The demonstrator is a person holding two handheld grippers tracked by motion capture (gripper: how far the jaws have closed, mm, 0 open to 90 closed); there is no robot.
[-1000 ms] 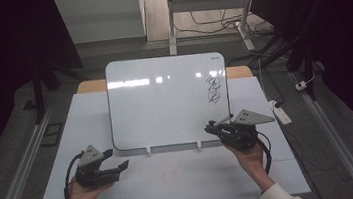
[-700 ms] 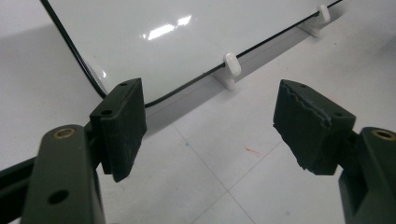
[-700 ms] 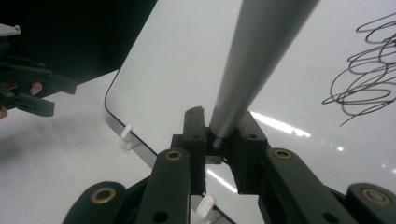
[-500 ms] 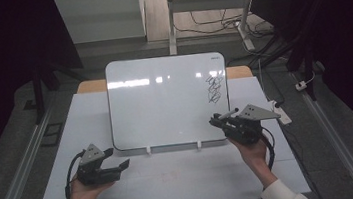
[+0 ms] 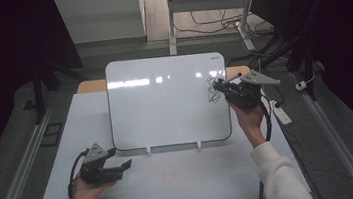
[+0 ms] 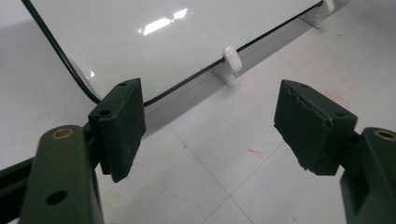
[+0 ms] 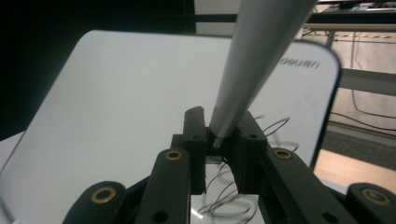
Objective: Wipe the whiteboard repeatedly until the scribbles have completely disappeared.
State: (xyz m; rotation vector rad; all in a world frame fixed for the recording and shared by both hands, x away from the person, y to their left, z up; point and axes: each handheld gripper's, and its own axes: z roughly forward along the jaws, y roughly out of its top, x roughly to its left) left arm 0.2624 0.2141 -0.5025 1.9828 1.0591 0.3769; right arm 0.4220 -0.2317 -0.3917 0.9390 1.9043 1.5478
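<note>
Glossy white whiteboard (image 5: 164, 101) stands propped at table centre, black scribbles (image 5: 212, 88) at its three o'clock edge; right gripper (image 5: 224, 88) pinches a white marker (image 7: 254, 60) there; left gripper (image 5: 121, 166) spread, at seven o'clock.

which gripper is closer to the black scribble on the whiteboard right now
The right gripper, shut on a white marker, is at the scribble on the whiteboard. The left gripper sits open on the table, below the board's lower left corner.
</note>
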